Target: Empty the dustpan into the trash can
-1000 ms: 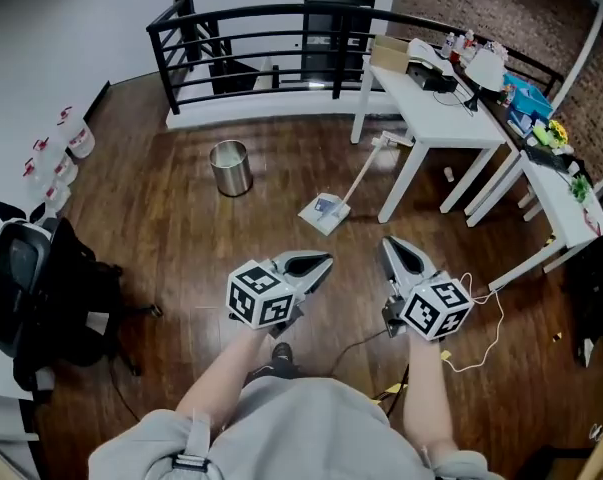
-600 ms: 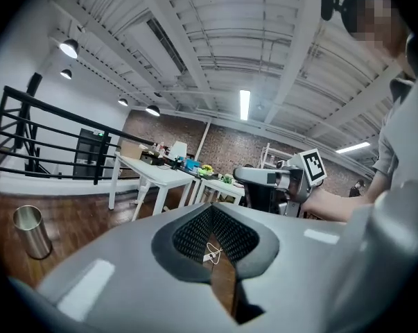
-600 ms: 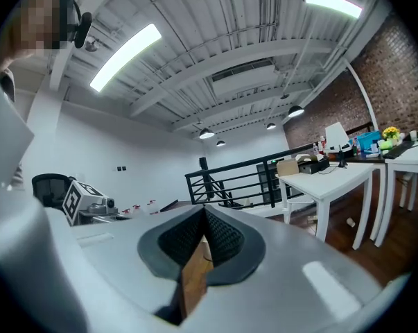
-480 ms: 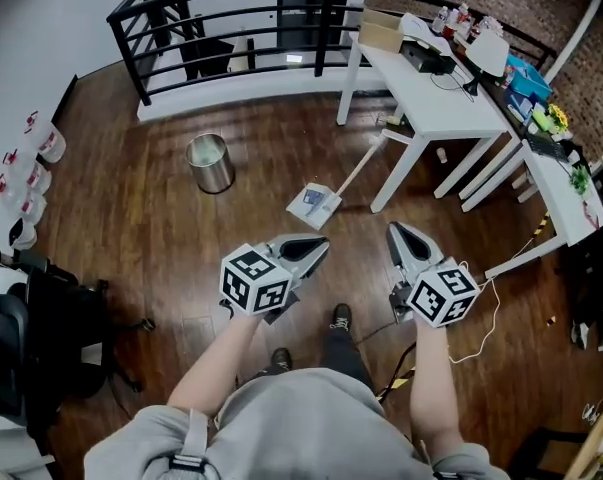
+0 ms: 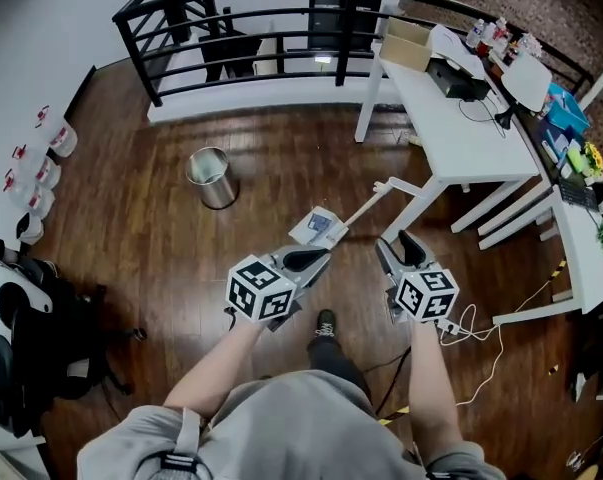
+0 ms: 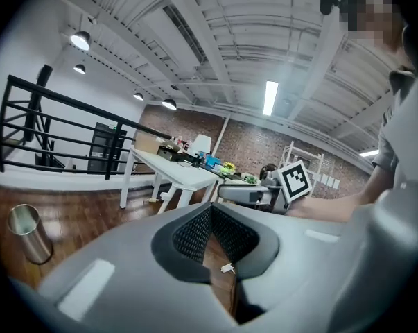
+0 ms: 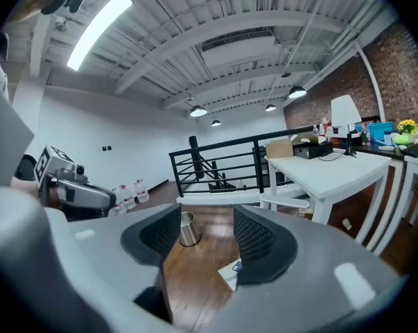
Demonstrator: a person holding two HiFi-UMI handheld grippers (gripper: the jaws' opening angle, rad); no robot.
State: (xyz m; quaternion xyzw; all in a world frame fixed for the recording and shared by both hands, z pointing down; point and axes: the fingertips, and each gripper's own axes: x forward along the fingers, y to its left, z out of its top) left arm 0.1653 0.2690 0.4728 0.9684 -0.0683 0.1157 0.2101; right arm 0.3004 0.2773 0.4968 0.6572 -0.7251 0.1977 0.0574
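A white dustpan (image 5: 319, 226) lies on the wooden floor, its long pale handle (image 5: 366, 201) slanting up to the right toward a table leg. The round metal trash can (image 5: 212, 178) stands apart to its left. My left gripper (image 5: 314, 259) hovers just short of the pan, shut and empty; its pads meet at the tip (image 6: 210, 212). My right gripper (image 5: 396, 243) is beside it, near the handle. Its jaws are opening with nothing between them (image 7: 207, 222); past them I see the trash can (image 7: 188, 229) and the dustpan (image 7: 231, 272).
White tables (image 5: 461, 133) loaded with clutter stand on the right, one leg close to the dustpan handle. A black railing (image 5: 261, 28) runs along the back. Water jugs (image 5: 43, 158) line the left wall, a black chair (image 5: 21, 338) stands lower left, and cables (image 5: 476, 343) lie lower right.
Both grippers and the person have advanced toward the dustpan, which now lies right in front of the jaw tips. The right gripper's jaws have parted; the left stays shut.
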